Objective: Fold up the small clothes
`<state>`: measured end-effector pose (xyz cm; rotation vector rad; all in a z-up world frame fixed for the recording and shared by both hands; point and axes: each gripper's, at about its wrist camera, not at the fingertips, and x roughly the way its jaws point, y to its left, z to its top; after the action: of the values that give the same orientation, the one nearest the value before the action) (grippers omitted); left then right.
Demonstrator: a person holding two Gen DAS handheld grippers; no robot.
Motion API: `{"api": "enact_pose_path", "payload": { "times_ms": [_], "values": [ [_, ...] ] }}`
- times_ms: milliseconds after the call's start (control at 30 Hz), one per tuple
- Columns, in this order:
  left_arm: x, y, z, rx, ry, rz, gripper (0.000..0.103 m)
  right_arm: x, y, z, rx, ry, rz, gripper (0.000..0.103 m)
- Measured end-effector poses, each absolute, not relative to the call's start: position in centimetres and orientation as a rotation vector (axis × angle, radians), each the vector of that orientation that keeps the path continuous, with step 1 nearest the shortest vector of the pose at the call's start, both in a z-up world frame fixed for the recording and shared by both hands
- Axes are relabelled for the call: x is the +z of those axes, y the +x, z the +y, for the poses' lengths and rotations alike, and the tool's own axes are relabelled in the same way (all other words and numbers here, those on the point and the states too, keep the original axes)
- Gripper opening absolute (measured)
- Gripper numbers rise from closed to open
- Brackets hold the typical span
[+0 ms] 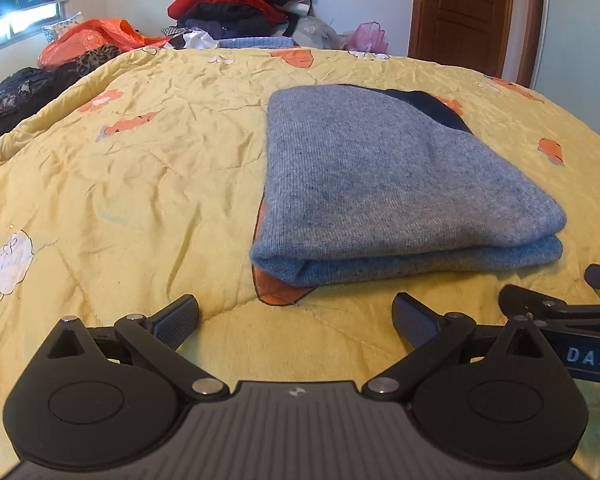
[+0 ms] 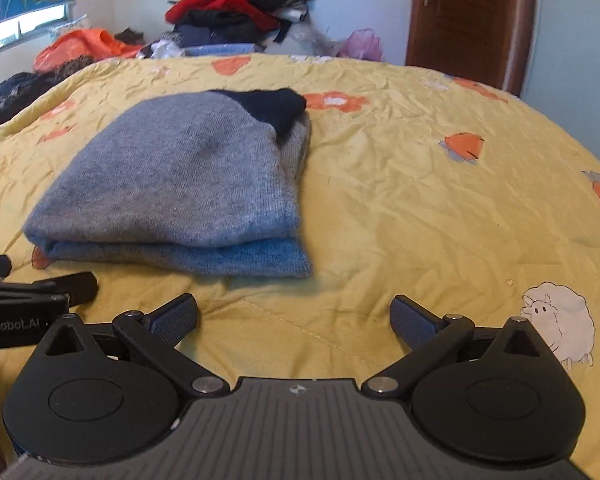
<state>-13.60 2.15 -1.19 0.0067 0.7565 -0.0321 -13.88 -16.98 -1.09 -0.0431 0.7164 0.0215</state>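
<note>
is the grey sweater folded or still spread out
Folded. The grey sweater lies on the yellow quilt as a compact rectangle, with stacked layers showing along its near edge.

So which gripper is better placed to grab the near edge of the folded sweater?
Probably the left gripper: the grey-blue sweater lies just ahead of its open jaws. From the right gripper it sits off to the left.

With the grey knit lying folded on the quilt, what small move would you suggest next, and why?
Probably ease both grippers back. The grey sweater already lies folded on the yellow quilt, and the left gripper and right gripper are open, empty and short of it.
</note>
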Motion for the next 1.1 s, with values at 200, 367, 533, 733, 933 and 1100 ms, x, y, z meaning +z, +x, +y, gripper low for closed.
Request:
{"api": "enact_pose_path", "payload": {
  "times_ms": [200, 367, 533, 733, 933, 1100],
  "values": [
    [-0.94, -13.04, 2.25, -0.067, 0.023, 0.778, 0.103, -0.87, -12.91, -17.04, -0.016, -0.024, 0.721, 0.103],
    [-1.26, -13.25, 2.42, -0.079, 0.024, 0.744, 0.103, -1.16, -13.12, -16.91, -0.019, -0.023, 0.7, 0.103],
    [-1.21, -13.43, 2.46, -0.064, 0.02, 0.742, 0.103, -1.26, -13.43, -16.83, -0.021, -0.023, 0.691, 0.103],
    [-1.24, -12.88, 2.46, -0.059, 0.02, 0.739, 0.103, -1.29, -13.46, -16.84, -0.021, -0.019, 0.691, 0.103],
    [-1.53, -13.41, 2.9, -0.067, 0.01, 0.714, 0.103, -1.29, -13.44, -16.84, -0.02, -0.019, 0.691, 0.103],
    [-1.57, -13.52, 2.98, -0.06, 0.007, 0.711, 0.103, -1.26, -13.51, -16.81, -0.022, -0.023, 0.692, 0.103]
  ]
}}
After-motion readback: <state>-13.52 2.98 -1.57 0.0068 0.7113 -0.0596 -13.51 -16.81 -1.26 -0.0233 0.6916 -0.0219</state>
